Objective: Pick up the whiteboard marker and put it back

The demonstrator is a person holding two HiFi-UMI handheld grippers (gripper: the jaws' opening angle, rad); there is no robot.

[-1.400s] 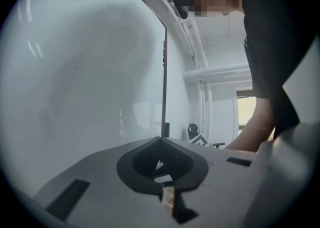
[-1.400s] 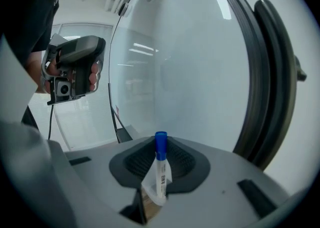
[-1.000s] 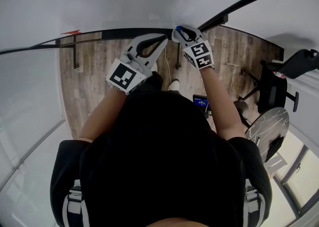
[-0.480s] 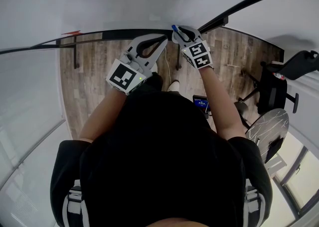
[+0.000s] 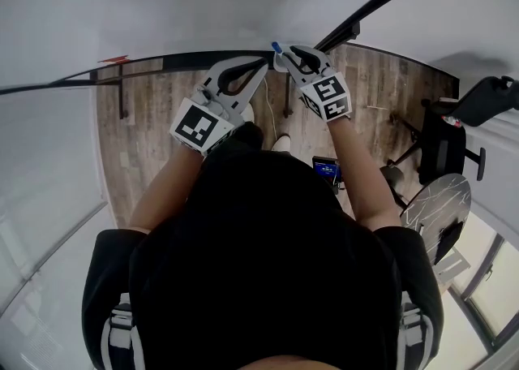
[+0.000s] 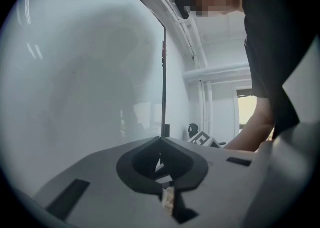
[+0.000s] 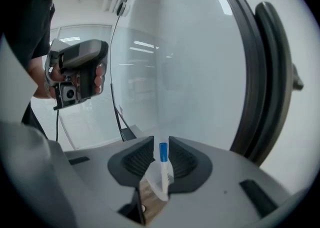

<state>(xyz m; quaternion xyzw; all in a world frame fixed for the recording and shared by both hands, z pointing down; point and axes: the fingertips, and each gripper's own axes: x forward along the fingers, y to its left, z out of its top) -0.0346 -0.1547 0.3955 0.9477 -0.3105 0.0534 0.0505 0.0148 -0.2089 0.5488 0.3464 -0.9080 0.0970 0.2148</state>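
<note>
Between right tool (image 7: 161, 146) jaws, just been opening, now wide: whiteboard marker (image 7: 164, 176), long axis along jaws, blue cap (image 7: 163, 152) foremost, pads clear. Left tool (image 6: 160, 143) closed, empty, alongside.

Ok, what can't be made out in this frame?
Right gripper view: the right hand-held gripper's jaws have just been opening with the marker between them. What supports its lower end is blurred and half hidden by the jaws.
Head view: the marker is too small, only its blue cap shows.
Left gripper view: the left hand-held gripper is shut and empty. Its own body cuts off everything below.
</note>
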